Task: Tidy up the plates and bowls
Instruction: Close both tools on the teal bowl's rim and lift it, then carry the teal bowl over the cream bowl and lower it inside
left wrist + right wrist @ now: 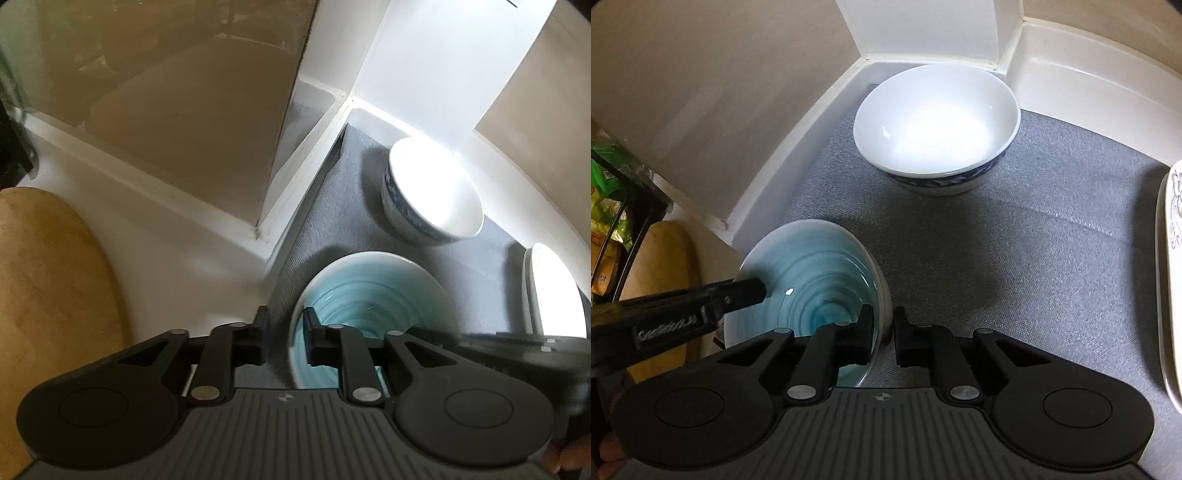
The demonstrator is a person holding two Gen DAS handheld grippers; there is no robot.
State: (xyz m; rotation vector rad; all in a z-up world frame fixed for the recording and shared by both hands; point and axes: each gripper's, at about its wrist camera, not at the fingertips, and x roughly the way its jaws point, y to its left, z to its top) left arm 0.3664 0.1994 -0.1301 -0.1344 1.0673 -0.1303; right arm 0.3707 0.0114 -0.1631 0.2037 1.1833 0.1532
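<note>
A teal swirl bowl sits on a grey liner in a white drawer; it also shows in the right wrist view. My left gripper straddles its left rim, one finger inside and one outside, shut on it. My right gripper straddles its right rim the same way, shut on it. A white bowl with a blue patterned outside stands farther back, also in the right wrist view. A white plate lies at the right, with a dark scroll pattern in the right wrist view.
The grey liner covers the drawer floor inside white walls. A white divider runs on the left. A round wooden board lies outside the drawer. A dark rack with packets stands at far left.
</note>
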